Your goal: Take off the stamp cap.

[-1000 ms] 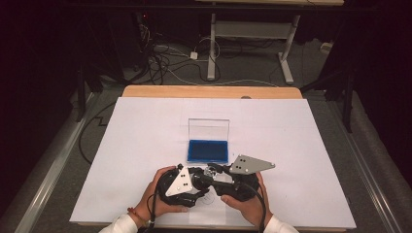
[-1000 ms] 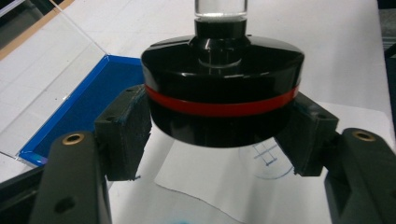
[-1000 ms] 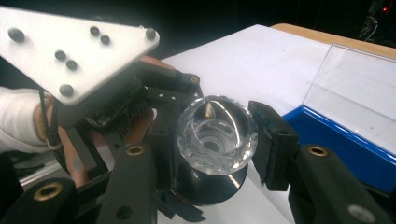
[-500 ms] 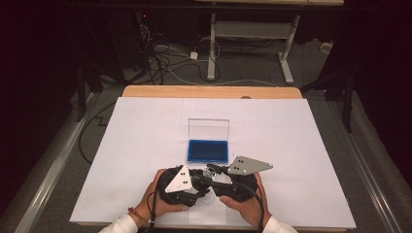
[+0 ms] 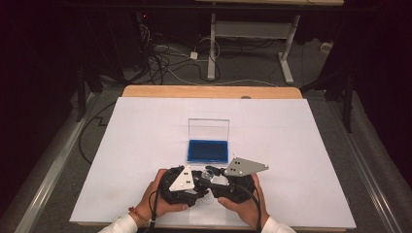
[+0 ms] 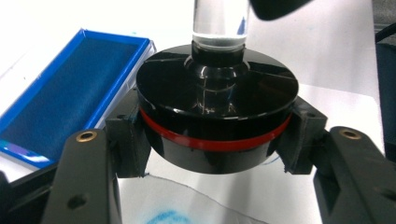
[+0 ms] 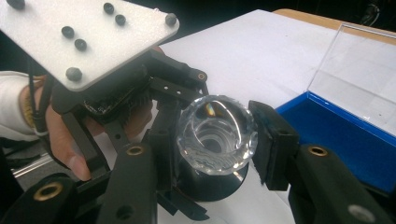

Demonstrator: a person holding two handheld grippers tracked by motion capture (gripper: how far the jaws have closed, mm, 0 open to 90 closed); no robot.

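Observation:
A stamp with a clear faceted handle [image 7: 215, 135] and a round black base with a red ring [image 6: 217, 116] is held between both grippers near the table's front edge [image 5: 209, 174]. My left gripper [image 6: 215, 154] is shut on the black base; its jaws have just been closing with the base between them. My right gripper [image 7: 217, 140] is shut on the clear handle's top. In the high view the left gripper [image 5: 201, 184] and the right gripper [image 5: 214, 177] meet tip to tip. A blue ink pad [image 5: 208, 151] lies just beyond them, with its clear lid [image 5: 209, 130] upright.
A white sheet [image 5: 145, 145] covers the table, with a blue ink smear [image 6: 163, 217] under the stamp. The ink pad [image 6: 60, 102] is to the left in the left gripper view. A wooden edge [image 5: 209, 91] runs along the far side, with cables and table legs beyond it.
Both hands keep their place at the near edge. The left gripper's grey plate has shifted slightly. The ink pad case has not moved.

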